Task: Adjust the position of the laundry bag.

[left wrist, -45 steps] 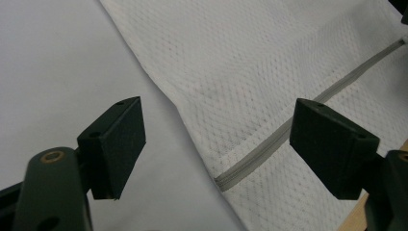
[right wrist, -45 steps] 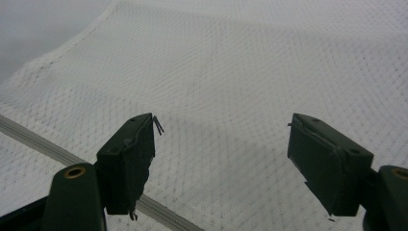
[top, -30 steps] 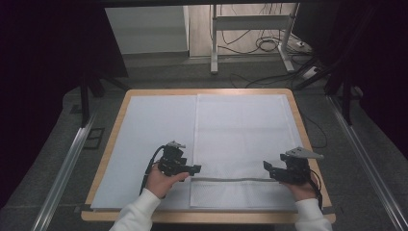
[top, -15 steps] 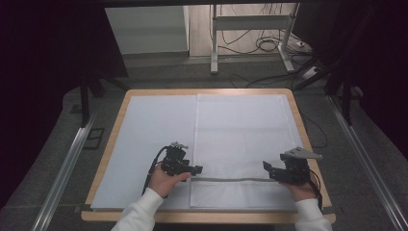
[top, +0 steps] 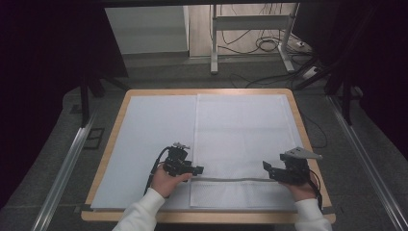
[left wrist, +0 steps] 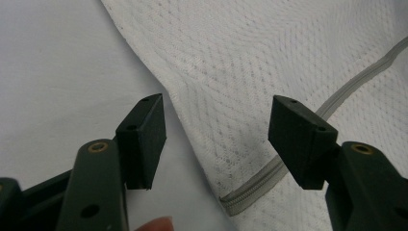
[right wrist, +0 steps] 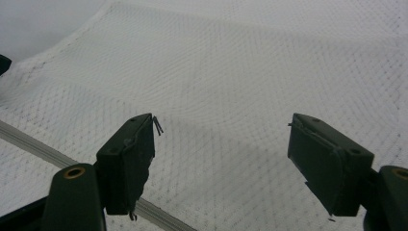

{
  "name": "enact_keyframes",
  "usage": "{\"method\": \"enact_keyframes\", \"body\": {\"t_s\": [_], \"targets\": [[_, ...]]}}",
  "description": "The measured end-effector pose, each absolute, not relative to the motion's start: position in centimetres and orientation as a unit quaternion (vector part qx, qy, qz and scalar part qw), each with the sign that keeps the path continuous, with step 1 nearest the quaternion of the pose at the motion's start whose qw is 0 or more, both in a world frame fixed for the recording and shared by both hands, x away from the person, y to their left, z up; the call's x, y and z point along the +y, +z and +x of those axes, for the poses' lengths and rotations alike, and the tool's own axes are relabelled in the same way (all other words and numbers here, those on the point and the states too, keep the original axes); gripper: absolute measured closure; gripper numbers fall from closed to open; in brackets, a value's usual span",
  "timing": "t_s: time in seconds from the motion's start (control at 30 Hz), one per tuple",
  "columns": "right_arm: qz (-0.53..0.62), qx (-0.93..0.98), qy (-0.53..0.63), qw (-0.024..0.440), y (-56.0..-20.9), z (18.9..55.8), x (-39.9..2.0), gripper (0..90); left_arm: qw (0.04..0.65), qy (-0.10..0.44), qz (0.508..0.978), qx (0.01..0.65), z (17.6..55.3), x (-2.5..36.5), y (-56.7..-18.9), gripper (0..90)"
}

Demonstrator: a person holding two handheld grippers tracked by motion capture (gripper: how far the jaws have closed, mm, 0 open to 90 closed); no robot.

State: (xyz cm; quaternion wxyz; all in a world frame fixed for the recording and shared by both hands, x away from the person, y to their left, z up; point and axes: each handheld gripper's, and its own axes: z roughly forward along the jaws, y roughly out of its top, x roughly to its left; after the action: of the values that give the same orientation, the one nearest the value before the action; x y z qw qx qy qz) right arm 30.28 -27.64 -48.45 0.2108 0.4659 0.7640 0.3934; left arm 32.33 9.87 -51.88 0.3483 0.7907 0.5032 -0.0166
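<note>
Your left gripper (left wrist: 216,139) is narrowing, jaws spread astride the mesh bag's (top: 240,139) left edge, gripping nothing. The bag is lying right of frame centre, its grey zipper (top: 231,179) running left to right between your hands. Your right gripper (right wrist: 221,163) is hovering spread above the mesh.

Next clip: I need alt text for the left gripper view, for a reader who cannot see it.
The left hand-held gripper has its two black jaws apart over the edge of a white mesh laundry bag, where the end of its grey zipper lies between them; the jaws have just been closing but press on nothing. The bag lies on a plain white table cover. A fingertip shows at the bottom edge.
</note>
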Motion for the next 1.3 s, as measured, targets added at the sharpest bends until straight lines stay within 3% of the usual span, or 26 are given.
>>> {"method": "enact_keyframes", "body": {"t_s": [0.43,0.73,0.83,0.9,1.0,1.3], "targets": [[0.466,0.762,0.396,0.213,-48.3,30.3,-27.8,24.2,0.344,0.001,0.792,0.504,32.2,9.4,-52.3,44.7],[0.467,0.761,0.397,0.213,-48.3,30.3,-28.0,24.1,0.334,0.030,0.802,0.494,32.4,8.2,-52.4,61.8],[0.467,0.761,0.397,0.213,-48.3,30.3,-28.0,24.2,0.327,0.045,0.808,0.488,32.5,8.1,-52.4,72.9],[0.467,0.761,0.397,0.213,-48.3,30.3,-28.0,24.2,0.325,0.049,0.809,0.487,32.5,8.2,-52.5,74.0],[0.468,0.760,0.397,0.213,-48.2,30.4,-28.0,24.1,0.324,0.059,0.810,0.485,32.4,8.2,-52.6,83.1],[0.467,0.761,0.397,0.213,-48.2,30.3,-27.9,24.1,0.340,0.051,0.802,0.489,32.4,8.5,-52.8,89.5]]}}
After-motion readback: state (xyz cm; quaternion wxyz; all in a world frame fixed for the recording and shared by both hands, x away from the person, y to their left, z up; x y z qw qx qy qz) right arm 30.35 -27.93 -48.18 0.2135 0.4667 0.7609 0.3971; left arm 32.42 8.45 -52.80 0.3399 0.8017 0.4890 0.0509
